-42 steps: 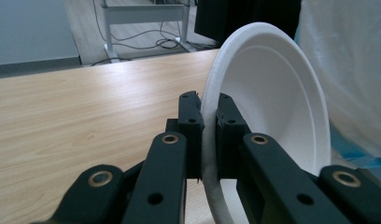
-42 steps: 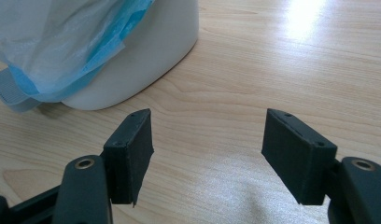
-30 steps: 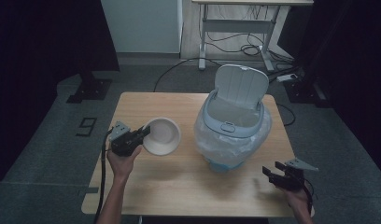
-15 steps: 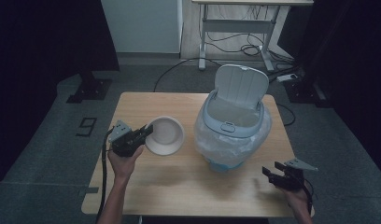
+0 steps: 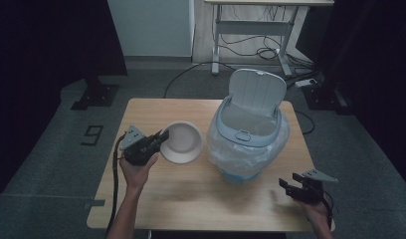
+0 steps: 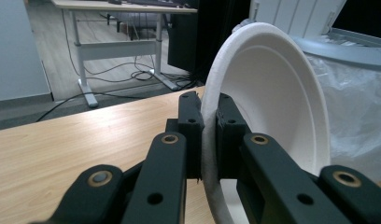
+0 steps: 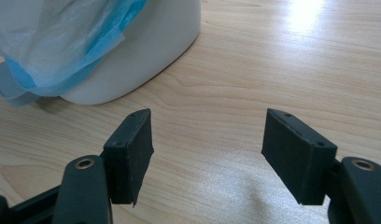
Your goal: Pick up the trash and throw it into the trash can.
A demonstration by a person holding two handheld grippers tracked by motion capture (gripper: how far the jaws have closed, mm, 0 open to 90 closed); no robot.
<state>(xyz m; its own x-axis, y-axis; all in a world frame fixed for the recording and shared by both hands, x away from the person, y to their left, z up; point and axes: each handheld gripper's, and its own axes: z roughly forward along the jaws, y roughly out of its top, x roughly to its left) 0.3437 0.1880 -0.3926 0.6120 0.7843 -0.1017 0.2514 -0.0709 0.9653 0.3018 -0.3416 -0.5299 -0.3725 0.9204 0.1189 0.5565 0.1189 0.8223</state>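
The left gripper (image 5: 158, 141) pinches the rim of the white foam bowl (image 5: 181, 143), holding it above the table (image 5: 191, 199) just left of the open-lidded trash bin (image 5: 248, 132); the bin's mouth lies to the bowl's right. The right gripper (image 5: 285, 186) rests open, empty

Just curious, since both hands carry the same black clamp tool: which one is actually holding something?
The left gripper: its jaws pinch the rim of the white bowl beside the open bin. The right gripper has open jaws with nothing between them.
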